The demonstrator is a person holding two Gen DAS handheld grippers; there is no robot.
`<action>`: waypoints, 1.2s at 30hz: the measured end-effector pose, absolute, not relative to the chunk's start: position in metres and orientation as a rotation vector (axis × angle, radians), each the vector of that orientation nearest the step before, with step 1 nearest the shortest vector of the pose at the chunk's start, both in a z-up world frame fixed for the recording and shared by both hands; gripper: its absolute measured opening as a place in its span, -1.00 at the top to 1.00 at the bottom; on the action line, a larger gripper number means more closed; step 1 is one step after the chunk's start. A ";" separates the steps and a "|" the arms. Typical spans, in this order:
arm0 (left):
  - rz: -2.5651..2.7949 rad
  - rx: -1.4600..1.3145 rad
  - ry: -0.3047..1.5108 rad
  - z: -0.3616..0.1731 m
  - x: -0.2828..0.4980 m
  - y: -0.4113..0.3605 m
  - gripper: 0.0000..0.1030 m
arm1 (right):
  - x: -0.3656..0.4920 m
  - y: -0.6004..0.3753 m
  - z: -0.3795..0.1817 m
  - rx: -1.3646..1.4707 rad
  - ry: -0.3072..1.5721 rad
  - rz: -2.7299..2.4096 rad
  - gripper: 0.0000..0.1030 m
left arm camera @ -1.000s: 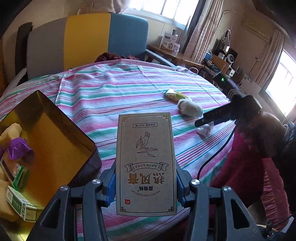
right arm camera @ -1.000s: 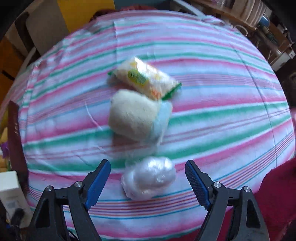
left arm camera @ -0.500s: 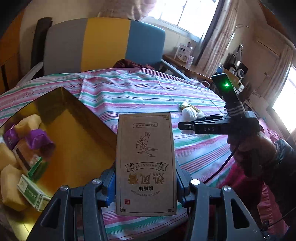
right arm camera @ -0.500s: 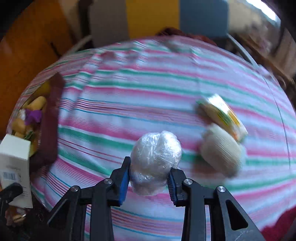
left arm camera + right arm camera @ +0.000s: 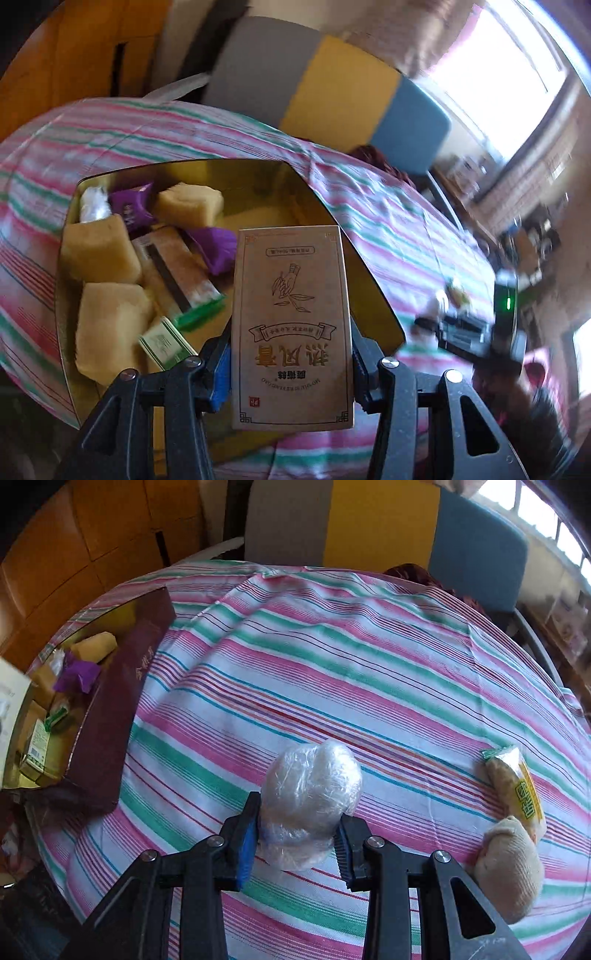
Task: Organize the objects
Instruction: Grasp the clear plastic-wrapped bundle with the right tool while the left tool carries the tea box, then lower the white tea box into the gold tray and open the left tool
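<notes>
My left gripper (image 5: 290, 373) is shut on a tall brown cardboard box (image 5: 291, 325) printed with gold characters, held above the near edge of a gold-lined tin (image 5: 332, 206). The tin holds yellow cakes (image 5: 99, 251), purple wrappers (image 5: 218, 247) and small green-and-white packets (image 5: 166, 343). My right gripper (image 5: 297, 840) is shut on a ball wrapped in clear plastic film (image 5: 310, 797), lifted over the striped tablecloth (image 5: 332, 672). From the right wrist view the tin (image 5: 107, 716) lies at the far left, with dark maroon outer walls.
A yellow-green snack packet (image 5: 517, 790) and a beige plush lump (image 5: 509, 864) lie on the cloth at the right. A grey, yellow and blue chair back (image 5: 369, 520) stands behind the table. Wooden panelling (image 5: 74, 554) is at the back left.
My right gripper closed on the plastic-wrapped ball, lifted it and swung left toward the tin. My left gripper carried the brown box left, over the tin, rolling as it went.
</notes>
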State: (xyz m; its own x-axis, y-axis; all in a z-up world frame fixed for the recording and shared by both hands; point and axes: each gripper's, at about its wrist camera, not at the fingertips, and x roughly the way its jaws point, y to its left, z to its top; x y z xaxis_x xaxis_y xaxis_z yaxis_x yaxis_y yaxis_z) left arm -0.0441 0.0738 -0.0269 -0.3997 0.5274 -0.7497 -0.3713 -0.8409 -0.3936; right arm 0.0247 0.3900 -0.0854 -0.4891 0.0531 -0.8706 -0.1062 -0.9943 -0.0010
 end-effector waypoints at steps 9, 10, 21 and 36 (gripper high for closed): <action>2.311 -1.283 -0.325 -0.011 -0.107 0.091 0.01 | 0.023 0.387 -0.087 -1.556 0.051 2.615 0.29; 2.322 -1.280 -0.323 -0.011 -0.115 0.097 0.01 | 0.023 0.387 -0.087 -1.556 0.049 2.615 0.29; 2.370 -1.505 -0.341 -0.057 -0.193 0.129 0.01 | 0.022 0.387 -0.088 -1.562 0.048 2.611 0.29; 2.432 -1.576 -0.194 -0.084 -0.205 0.145 -0.23 | 0.020 0.387 -0.089 -1.565 0.040 2.613 0.29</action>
State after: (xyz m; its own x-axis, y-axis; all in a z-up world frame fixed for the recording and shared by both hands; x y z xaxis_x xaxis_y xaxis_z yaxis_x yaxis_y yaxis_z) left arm -0.2053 0.1445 -0.0838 -0.3911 0.2684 -0.8803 -0.1254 -0.9631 -0.2380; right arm 0.0202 0.3867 -0.0891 -0.4687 0.0683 -0.8807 -0.0954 -0.9951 -0.0264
